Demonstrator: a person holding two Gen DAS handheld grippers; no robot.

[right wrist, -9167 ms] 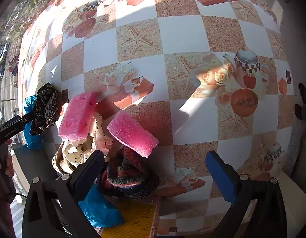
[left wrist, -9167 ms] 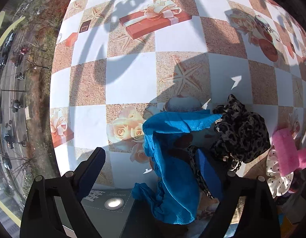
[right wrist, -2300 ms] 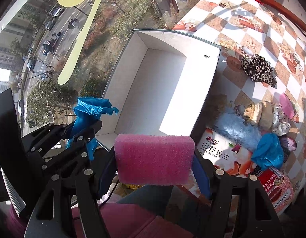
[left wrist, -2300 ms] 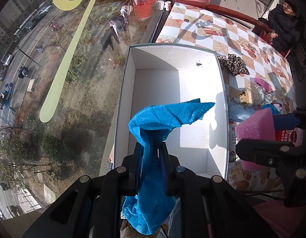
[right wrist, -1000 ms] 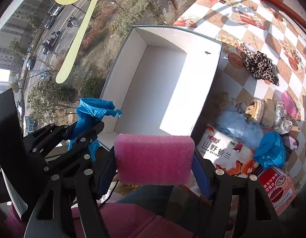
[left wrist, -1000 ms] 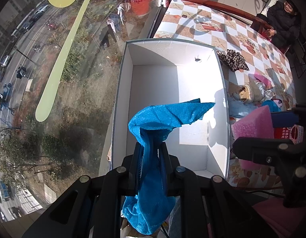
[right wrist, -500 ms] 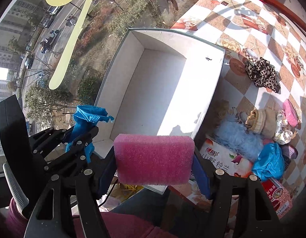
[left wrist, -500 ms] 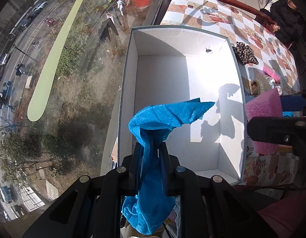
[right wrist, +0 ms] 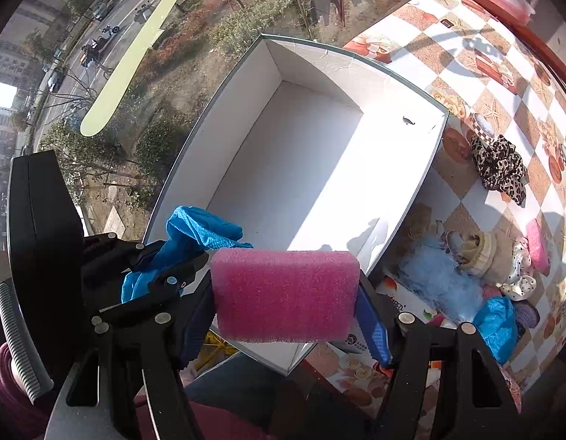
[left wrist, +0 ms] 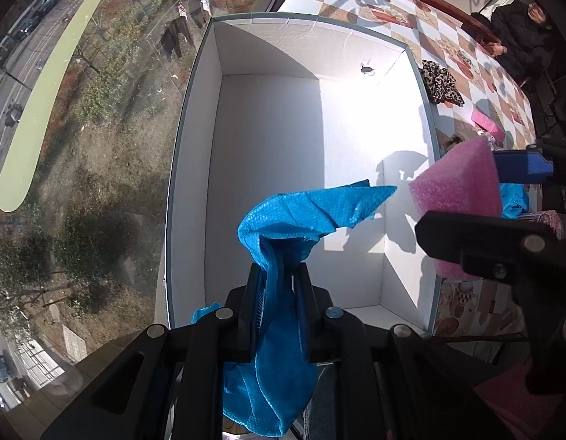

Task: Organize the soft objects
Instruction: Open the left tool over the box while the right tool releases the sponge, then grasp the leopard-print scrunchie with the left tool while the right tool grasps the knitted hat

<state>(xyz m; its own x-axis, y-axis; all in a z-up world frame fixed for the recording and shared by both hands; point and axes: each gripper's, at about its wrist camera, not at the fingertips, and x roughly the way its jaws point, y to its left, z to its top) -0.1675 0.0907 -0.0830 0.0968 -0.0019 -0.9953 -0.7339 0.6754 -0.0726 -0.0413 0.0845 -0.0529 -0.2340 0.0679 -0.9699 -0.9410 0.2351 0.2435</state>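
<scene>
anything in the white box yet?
No. In the right wrist view the white box shows only bare floor and walls.

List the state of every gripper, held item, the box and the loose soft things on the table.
left gripper: shut on the blue cloth.
blue cloth: pinched, hanging over the box.
right gripper: shut on the pink sponge.
pink sponge: clamped by its ends, above the box's near edge.
white box: open, nothing inside.
leopard scrunchie: lying loose on the table.
second pink sponge: on the table, in the pile.
</scene>
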